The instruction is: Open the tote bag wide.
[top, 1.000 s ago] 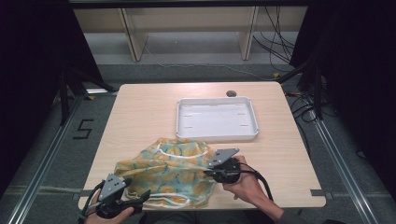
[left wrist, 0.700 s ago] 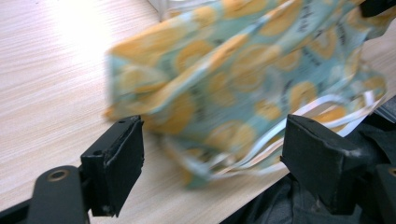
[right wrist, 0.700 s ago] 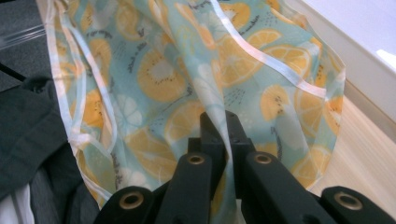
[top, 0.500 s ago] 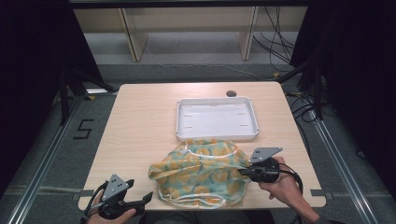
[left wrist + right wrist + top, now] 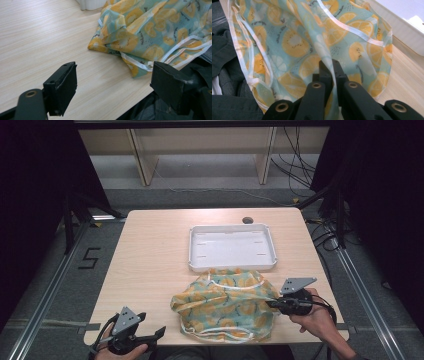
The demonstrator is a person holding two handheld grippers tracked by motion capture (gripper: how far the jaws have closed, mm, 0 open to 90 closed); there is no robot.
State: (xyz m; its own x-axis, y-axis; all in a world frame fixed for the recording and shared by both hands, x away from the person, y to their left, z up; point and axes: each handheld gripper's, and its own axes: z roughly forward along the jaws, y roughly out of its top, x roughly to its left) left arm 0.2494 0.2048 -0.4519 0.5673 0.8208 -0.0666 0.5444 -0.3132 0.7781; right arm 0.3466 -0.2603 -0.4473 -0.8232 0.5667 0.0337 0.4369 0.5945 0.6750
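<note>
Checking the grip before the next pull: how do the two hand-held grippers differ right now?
The right hand-held gripper is shut on the citrus-print cloth; the left hand-held gripper is open, holding nothing. The right one sits at the cloth's edge; the left one sits apart from it, near the table's front edge. Both have black jaws and grey plates.

White tray (image 5: 232, 248) empty on wood bench (image 5: 150, 260), 12 o'clock of centre; dark hole (image 5: 247, 220) at tray's 12 o'clock.

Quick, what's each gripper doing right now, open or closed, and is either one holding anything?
Left gripper: open, holding nothing, near the table's front edge.
Right gripper: closed on the citrus-print cloth.
</note>
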